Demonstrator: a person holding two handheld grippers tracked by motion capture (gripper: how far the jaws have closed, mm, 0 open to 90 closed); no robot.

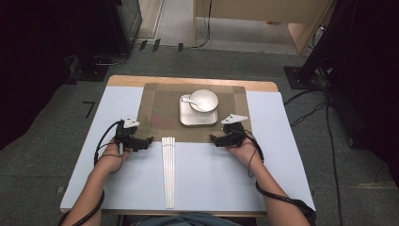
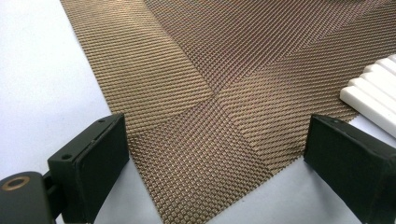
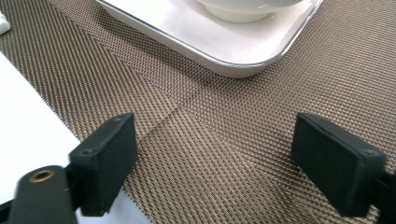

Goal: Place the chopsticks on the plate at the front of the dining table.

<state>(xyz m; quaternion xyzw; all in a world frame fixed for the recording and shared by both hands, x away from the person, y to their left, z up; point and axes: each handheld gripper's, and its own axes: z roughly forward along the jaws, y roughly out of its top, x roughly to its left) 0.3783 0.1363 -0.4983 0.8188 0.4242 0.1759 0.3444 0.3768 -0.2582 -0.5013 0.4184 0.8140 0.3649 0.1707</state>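
Both grippers, left gripper [image 1: 147, 141] and right gripper [image 1: 214, 139], rested with jaws wide open and empty at the brown woven placemat's [image 1: 162, 110] near corners; gripping and moving it remained undone.

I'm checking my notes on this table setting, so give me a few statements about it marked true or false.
1. The bowl sits on the square plate. True.
2. A spoon rests in the bowl. True.
3. The chopsticks lie on the plate. False: they lie on the white table, their far tips at the placemat's near edge.
4. The left tongs are shut on the placemat. False: open over its corner.
5. The right tongs are open. True.
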